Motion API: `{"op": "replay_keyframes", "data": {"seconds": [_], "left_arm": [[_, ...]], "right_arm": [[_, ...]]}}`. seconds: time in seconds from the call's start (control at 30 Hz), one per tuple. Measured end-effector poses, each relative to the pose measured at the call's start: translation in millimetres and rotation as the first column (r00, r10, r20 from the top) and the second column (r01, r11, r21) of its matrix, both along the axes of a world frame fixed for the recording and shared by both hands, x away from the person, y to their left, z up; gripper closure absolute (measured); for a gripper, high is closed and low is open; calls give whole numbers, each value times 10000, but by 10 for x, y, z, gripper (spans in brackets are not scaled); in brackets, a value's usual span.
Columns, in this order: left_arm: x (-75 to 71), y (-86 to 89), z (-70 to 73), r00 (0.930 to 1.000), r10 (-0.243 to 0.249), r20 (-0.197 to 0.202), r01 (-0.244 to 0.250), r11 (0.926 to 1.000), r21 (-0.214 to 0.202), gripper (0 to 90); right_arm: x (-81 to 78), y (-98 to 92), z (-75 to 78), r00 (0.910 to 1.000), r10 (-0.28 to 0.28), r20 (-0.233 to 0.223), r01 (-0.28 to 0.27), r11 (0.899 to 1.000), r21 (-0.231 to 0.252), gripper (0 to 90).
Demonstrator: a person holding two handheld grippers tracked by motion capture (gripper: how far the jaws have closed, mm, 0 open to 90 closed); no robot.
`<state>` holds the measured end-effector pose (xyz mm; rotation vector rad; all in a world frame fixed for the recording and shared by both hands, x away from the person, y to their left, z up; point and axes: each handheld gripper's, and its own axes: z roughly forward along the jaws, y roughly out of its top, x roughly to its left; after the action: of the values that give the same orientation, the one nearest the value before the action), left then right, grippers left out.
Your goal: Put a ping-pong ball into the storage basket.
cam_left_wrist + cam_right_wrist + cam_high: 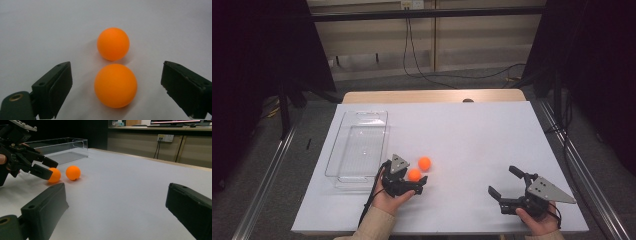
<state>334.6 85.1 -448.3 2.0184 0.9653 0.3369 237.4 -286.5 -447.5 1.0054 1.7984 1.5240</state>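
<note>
The two orange balls in front of my left gripper point(117, 85), the near ball point(115, 85) and the far ball point(113, 44), look like smooth matt plastic with a faint sheen. My jaw pads are black, dull plastic with rubbery faces. The table cover point(472, 130) is matt pale sheet; bare wood point(432, 96) shows beyond. The tray point(357, 145) is clear, glossy plastic.

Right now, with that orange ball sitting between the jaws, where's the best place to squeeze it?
Across the nearer orange ball's widest middle, one pad on each side. It is round and smooth, so an off-centre pinch would likely squirt it out. The left hand-held gripper already straddles it level with the table, pads not touching.
</note>
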Motion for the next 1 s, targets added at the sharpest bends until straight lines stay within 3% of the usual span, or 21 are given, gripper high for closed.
{"op": "replay_keyframes", "data": {"seconds": [1.0], "left_arm": [[22, -27, -46, 9988, -207, -434, 218, 9995, 249, 215]], "right_arm": [[1, 2, 0, 10000, 26, -9, -26, 10000, -6, 30]]}}
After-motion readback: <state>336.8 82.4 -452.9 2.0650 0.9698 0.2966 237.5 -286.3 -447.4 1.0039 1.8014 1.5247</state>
